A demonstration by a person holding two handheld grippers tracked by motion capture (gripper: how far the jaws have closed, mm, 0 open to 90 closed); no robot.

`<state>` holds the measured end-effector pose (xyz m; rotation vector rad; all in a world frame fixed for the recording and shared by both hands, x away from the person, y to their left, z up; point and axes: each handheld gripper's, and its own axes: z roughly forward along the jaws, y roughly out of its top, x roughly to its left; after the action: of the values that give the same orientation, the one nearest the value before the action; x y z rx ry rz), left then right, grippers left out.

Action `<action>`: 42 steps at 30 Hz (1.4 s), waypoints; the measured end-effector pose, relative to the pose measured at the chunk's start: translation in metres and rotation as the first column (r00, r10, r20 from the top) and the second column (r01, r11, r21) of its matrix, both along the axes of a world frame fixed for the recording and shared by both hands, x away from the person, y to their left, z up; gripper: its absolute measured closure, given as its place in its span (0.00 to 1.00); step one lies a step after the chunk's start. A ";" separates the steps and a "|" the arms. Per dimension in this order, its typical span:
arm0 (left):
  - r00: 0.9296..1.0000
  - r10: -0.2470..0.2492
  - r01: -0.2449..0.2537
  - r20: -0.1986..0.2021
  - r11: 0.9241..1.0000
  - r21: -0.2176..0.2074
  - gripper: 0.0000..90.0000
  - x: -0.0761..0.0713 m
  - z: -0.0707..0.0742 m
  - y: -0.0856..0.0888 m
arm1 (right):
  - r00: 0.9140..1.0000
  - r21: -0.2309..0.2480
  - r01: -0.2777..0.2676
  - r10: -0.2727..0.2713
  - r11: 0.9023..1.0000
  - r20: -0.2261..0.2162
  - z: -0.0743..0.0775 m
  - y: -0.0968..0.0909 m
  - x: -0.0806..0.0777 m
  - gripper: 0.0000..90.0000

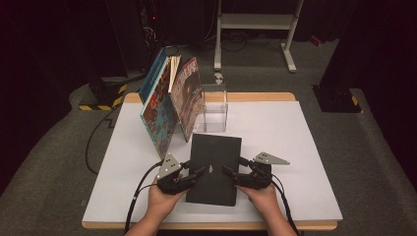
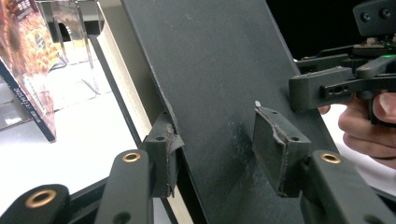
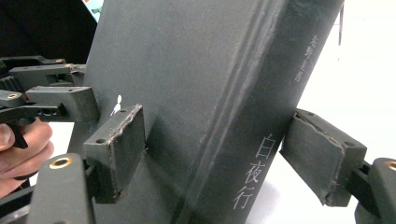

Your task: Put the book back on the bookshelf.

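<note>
Where the desk meets the person's side, a black book lies flat near the front edge, cover up, between the two hands. Chinese characters run down its spine in the right gripper view, and the pale page edge shows in the left gripper view.

The left hand-held gripper straddles the book's left edge. In the left gripper view, one pad sits against the page edge and cover rim, and the other pad rests on the cover face. Whether the pads press on the book or merely lie against it cannot be told from the pictures.

The right hand-held gripper straddles the spine side. Its jaws stand apart: in the right gripper view one pad lies at the cover, while the other pad stands clear of the spine with a white gap of desk between them. The book is not clamped on this side.

Behind the black book, several colourful books lean tilted at the back left of the desk, against a clear plastic stand. The black book's far edge lies just in front of that stand. A cable trails from the left hand-held gripper toward the desk's front edge.
</note>
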<state>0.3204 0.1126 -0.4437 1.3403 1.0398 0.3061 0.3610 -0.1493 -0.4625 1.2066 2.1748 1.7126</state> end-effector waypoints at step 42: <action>0.990 0.101 -0.102 0.097 0.995 0.003 0.61 0.021 0.015 -0.015 | 0.988 -0.033 0.107 -0.103 0.994 0.113 0.035 0.001 0.007 0.39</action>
<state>0.3419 0.0972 -0.4284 1.2693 1.0284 0.4477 0.3681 -0.1487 -0.4275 1.1650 2.0339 1.6470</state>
